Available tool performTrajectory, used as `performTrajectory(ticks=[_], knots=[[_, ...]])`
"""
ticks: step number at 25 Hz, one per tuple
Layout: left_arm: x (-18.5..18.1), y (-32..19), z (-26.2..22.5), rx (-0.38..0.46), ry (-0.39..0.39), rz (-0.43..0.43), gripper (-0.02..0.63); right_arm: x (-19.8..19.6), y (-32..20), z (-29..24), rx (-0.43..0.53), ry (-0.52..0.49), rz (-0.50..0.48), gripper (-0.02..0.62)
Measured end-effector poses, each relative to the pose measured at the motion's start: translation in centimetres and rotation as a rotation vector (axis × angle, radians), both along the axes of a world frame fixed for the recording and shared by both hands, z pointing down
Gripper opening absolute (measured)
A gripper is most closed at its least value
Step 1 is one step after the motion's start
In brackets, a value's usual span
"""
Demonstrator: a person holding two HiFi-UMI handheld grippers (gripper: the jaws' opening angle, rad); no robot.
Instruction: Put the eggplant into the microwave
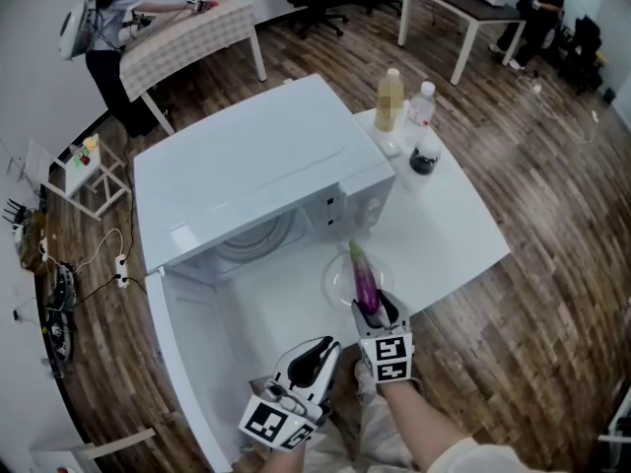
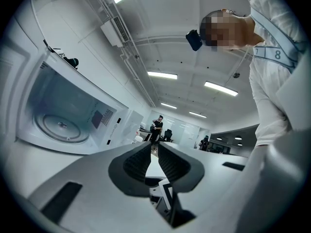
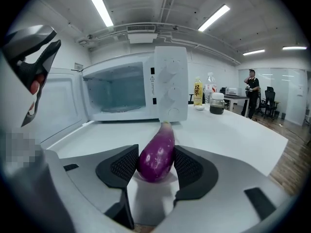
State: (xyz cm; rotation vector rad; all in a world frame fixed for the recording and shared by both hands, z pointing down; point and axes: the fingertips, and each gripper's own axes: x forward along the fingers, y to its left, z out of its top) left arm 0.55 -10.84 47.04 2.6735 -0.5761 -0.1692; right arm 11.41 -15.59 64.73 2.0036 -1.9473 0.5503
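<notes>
A purple eggplant (image 1: pixel 366 282) (image 3: pixel 158 152) lies on a clear glass plate (image 1: pixel 338 276) on the white table (image 1: pixel 454 225), in front of the microwave's control panel. My right gripper (image 1: pixel 378 308) (image 3: pixel 156 158) has both pads against the eggplant's thick end, stem pointing away. The white microwave (image 1: pixel 246 166) (image 3: pixel 170 81) (image 2: pixel 68 110) stands with its door (image 1: pixel 192 353) swung wide to the left, and its turntable shows inside. My left gripper (image 1: pixel 317 351) (image 2: pixel 154 148) hangs at the table's near edge, jaws together with nothing between them.
A yellow bottle (image 1: pixel 389 100), a clear bottle (image 1: pixel 422 106) and a dark jar (image 1: pixel 424 156) stand right of the microwave at the table's far corner. The open door takes up the near left. People stand at other tables far off.
</notes>
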Motion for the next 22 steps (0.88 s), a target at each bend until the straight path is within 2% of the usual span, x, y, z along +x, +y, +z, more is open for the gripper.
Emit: performTrajectory(ticks=[4,12,22], knots=[[-0.1,0.2,-0.3,0.001,0.002,-0.002,0.037,0.0,0.3,-0.6,0.023,-0.024,-0.022,0.245],[-0.3,0.3,-1.0,0.003,0.005,-0.008,0.037,-2.1,0.4,-2.7,0.063,-0.028,-0.133,0.242],[-1.0,0.1,-1.4,0.005,0.013,-0.04,0.035,-5.9,-2.6,-5.9,0.119,-0.04,-0.272,0.242]])
